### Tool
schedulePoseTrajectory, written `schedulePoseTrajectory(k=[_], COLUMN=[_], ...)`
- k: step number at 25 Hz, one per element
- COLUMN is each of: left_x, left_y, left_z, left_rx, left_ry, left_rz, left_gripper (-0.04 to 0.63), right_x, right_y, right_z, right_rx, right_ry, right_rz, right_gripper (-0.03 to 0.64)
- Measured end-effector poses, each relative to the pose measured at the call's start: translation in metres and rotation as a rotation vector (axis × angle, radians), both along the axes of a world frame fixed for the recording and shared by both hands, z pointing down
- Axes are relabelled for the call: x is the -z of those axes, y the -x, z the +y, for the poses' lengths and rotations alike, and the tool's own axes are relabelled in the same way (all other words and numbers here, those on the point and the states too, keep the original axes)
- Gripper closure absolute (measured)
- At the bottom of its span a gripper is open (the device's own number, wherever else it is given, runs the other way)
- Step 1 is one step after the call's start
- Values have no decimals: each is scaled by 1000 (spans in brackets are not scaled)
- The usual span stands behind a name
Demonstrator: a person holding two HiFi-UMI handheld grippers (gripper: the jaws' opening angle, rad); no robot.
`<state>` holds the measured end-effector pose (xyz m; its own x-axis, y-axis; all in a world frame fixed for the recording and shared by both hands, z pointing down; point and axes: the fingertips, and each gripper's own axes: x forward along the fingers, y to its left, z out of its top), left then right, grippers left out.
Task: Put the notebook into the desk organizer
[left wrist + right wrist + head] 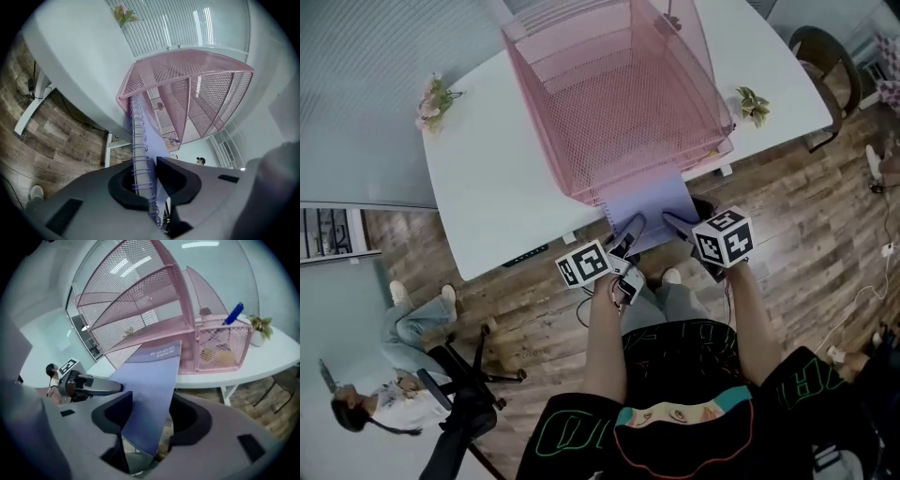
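Pinching the wire spine of the notebook [654, 199], the left tool [150, 180] is nearly closed on it, while the right tool [149, 416] stands wide, its jaws either side of the opposite edge without pressing. The notebook juts out past the tabletop [487, 178] edge, its far end at the mouth of the lowest tier of the organizer [619, 103]; how deep it sits I cannot tell. It looks light and thin, likely to flex and sag away from the spine, so the spine is the firm hold, though its coils could snag the mesh
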<state>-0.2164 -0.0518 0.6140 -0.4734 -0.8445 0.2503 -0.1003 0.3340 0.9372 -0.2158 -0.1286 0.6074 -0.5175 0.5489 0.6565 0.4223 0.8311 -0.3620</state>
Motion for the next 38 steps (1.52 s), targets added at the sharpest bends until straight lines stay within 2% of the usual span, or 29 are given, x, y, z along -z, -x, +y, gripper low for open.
schedulePoseTrajectory(k=[5,9,10,11,12,15,17,20,24,28,33,38], left_x=[2,3,3,2,1,0,1,4,9,9,8,12], left_y=[11,22,24,26,27,28,29,27,22,17,9,2], left_z=[-7,-5,-4,-3,-3,-4,-4,-7,-7,-1,18,34], left_rx=[-36,-10,-2,4,7,11,8,-2,-8,-2,0,10], left_ry=[28,28,25,21,17,2,3,10,3,4,39,27], left_rz=[4,13,16,18,21,19,14,-4,-21,-15,-24,-29], left_gripper=[535,538,538,538,537,537,534,507,403,310,282,300], right_x=[13,25,29,32,32,17,9,-9,-31,-39,-26,-16], right_y=[1,-6,-11,-18,-29,-66,-74,-75,-67,-64,-49,-33], right_z=[-11,-28,-27,-23,-16,16,33,52,62,67,73,82], right_rx=[70,112,149,207,289,577,644,662,651,643,576,554], right_ry=[-186,-332,-342,-341,-336,-322,-349,-417,-560,-634,-644,-670], right_rz=[-100,-188,-212,-231,-231,-151,-149,-151,-170,-198,-272,-337], right_gripper=[377,380,421,544,604,607,607,607,607,614,614,614])
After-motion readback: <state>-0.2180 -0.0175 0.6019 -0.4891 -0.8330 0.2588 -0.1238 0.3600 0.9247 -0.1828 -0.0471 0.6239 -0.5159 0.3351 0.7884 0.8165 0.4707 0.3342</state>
